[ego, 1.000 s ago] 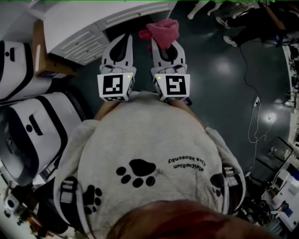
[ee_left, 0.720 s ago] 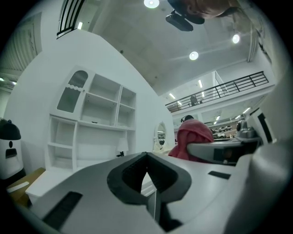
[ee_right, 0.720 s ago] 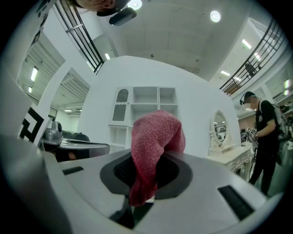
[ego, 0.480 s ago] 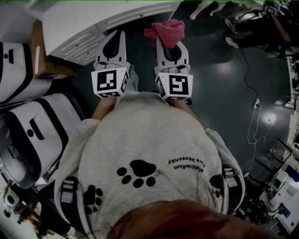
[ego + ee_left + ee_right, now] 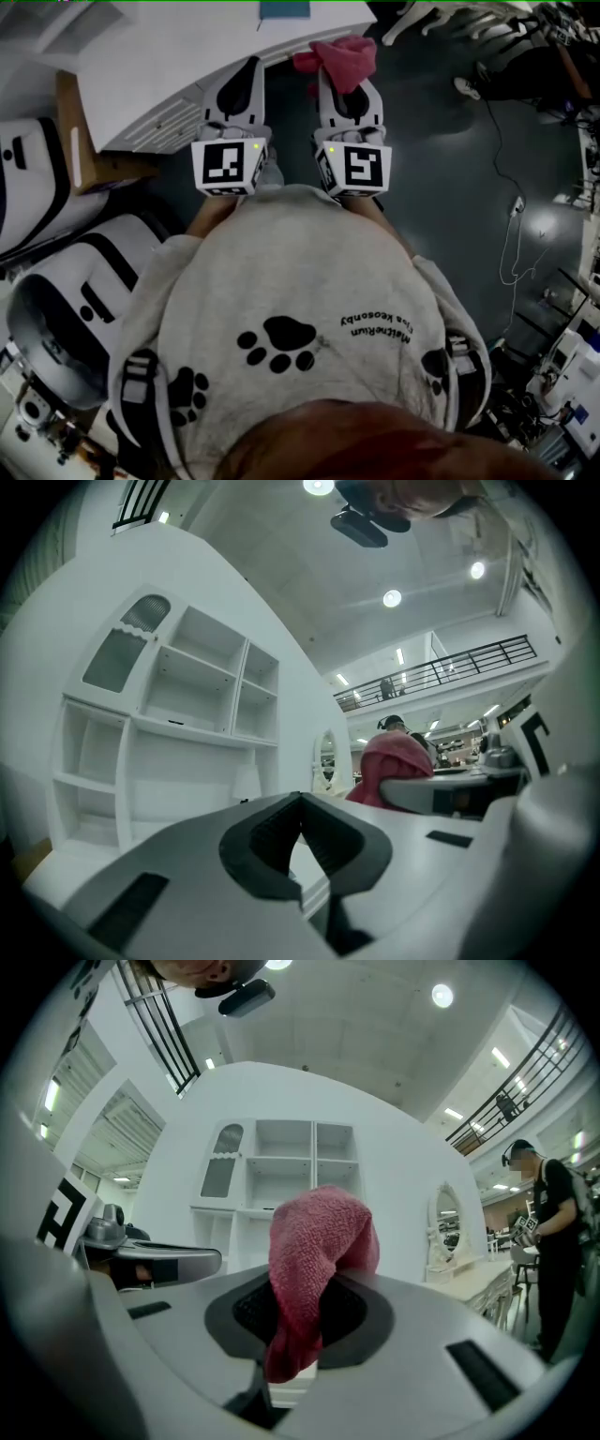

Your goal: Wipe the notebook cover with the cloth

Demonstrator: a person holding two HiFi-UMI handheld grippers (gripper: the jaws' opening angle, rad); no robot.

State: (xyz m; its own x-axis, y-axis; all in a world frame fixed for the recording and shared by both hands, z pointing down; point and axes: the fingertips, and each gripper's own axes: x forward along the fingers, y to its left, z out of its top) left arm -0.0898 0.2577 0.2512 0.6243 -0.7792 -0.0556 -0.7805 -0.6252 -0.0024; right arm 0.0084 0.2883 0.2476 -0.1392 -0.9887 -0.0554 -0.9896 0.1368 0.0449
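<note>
Cloth (image 5: 314, 1265) clamped in right gripper (image 5: 343, 82) fingers, left gripper (image 5: 246, 77) fingers together and empty, bench (image 5: 159, 56) sliding closer upper left, likely nearing the wipe.

Right tool (image 5: 345, 84) partly hides cloth (image 5: 342, 54); top edge crops blue item (image 5: 284, 8).

Two grippers (image 5: 247, 77) (image 5: 346, 89), one red cloth (image 5: 341, 52)

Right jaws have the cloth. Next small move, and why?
Probably move the right gripper forward over the white desk: its jaws are shut on the red cloth, which is only at the desk's edge. The blue item further back may be the notebook; I can't tell.
</note>
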